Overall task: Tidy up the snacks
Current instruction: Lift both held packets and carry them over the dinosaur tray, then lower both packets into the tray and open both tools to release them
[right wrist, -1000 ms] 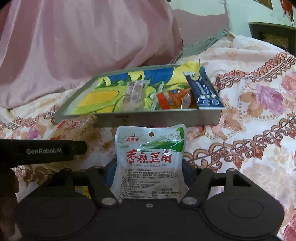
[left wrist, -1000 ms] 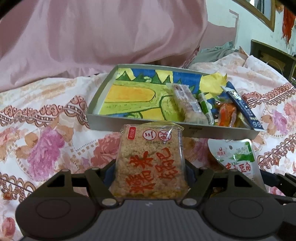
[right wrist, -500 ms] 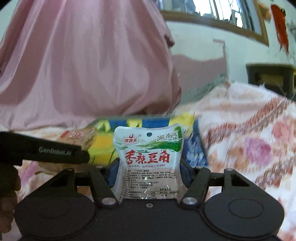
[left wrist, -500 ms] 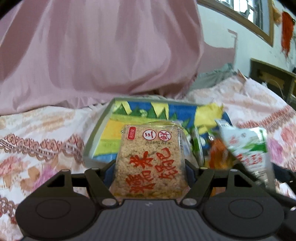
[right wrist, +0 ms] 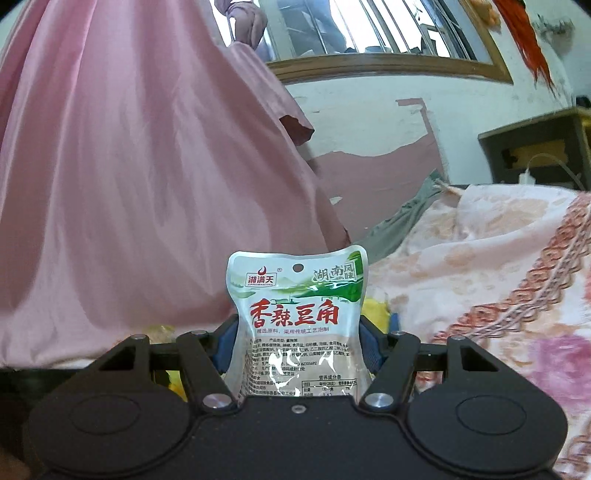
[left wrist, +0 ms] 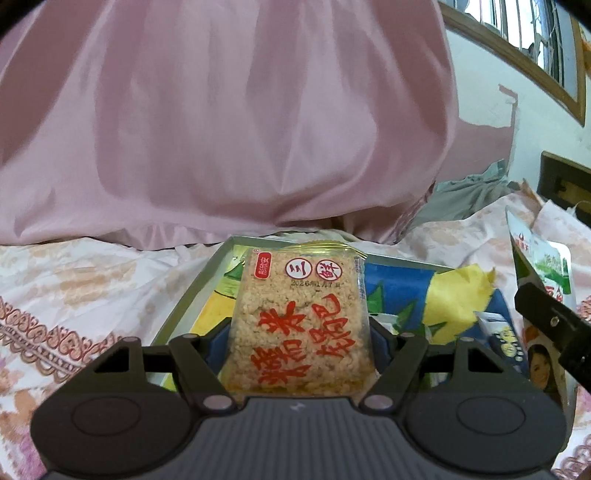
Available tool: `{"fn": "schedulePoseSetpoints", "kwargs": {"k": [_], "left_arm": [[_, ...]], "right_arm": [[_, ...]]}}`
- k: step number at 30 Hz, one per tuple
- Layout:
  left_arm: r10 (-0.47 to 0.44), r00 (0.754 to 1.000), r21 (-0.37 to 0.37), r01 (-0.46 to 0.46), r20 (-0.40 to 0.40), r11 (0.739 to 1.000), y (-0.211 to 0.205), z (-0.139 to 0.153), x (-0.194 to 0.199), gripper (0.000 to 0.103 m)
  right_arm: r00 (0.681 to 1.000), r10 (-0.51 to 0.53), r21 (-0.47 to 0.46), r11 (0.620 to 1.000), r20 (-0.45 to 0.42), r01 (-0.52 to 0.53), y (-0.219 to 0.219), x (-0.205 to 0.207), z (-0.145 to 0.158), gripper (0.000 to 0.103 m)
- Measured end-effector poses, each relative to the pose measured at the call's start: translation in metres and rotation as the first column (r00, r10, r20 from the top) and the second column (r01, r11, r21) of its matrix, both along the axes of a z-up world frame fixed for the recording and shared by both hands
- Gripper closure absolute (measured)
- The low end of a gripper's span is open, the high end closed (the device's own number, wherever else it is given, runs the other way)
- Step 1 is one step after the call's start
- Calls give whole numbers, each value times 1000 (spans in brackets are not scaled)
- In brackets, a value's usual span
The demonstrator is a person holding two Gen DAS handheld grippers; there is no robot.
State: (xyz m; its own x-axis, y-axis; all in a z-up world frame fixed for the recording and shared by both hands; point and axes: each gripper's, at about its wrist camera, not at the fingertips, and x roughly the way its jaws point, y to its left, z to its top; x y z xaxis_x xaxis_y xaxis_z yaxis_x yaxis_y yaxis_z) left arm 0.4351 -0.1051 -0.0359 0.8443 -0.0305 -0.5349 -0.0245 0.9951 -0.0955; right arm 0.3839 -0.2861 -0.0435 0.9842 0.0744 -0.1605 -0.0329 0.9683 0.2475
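My left gripper (left wrist: pixel 297 341) is shut on a clear packet of brown rice crisp with red characters (left wrist: pixel 301 321), held upright over the near edge of a grey tray (left wrist: pixel 192 295) with a colourful painted bottom. Several small snack packets (left wrist: pixel 506 339) lie at the tray's right end. My right gripper (right wrist: pixel 297 343) is shut on a white and green pouch with red characters (right wrist: pixel 297 317), raised and pointing almost level. That pouch (left wrist: pixel 550 273) and the right gripper's black finger (left wrist: pixel 550 325) show at the right edge of the left wrist view.
A large pink cloth (left wrist: pixel 221 122) hangs close behind the tray. The floral bedsheet (right wrist: pixel 498 280) spreads to the left and right. A dark wooden cabinet (right wrist: pixel 535 147), a window (right wrist: pixel 369 26) and a grey cloth (right wrist: pixel 402 218) lie beyond.
Both grippers have risen and moved forward toward the tray with their packets. The right wrist view has tilted up, so the tray dropped nearly out of it.
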Motion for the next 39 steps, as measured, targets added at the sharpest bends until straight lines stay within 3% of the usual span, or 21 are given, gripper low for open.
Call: {"fn": "schedulePoseSetpoints", "kwargs": {"k": [4,14,39], "left_arm": [[7,999,2,-7,-33,1000,1,-15,14,27],[20,993,12,-19,-113,1000,3,-43,27,27],[28,987,-1,-28,-161,1000,-3,-54,24,27]], "right_arm": [[999,24,25,999,-26,-24,-1,13,-11,37],[991,49,-29,998,-123,-53,13,32,-31,35],[984,50,-29,998,-174,-56,11,39,-36,23]]}}
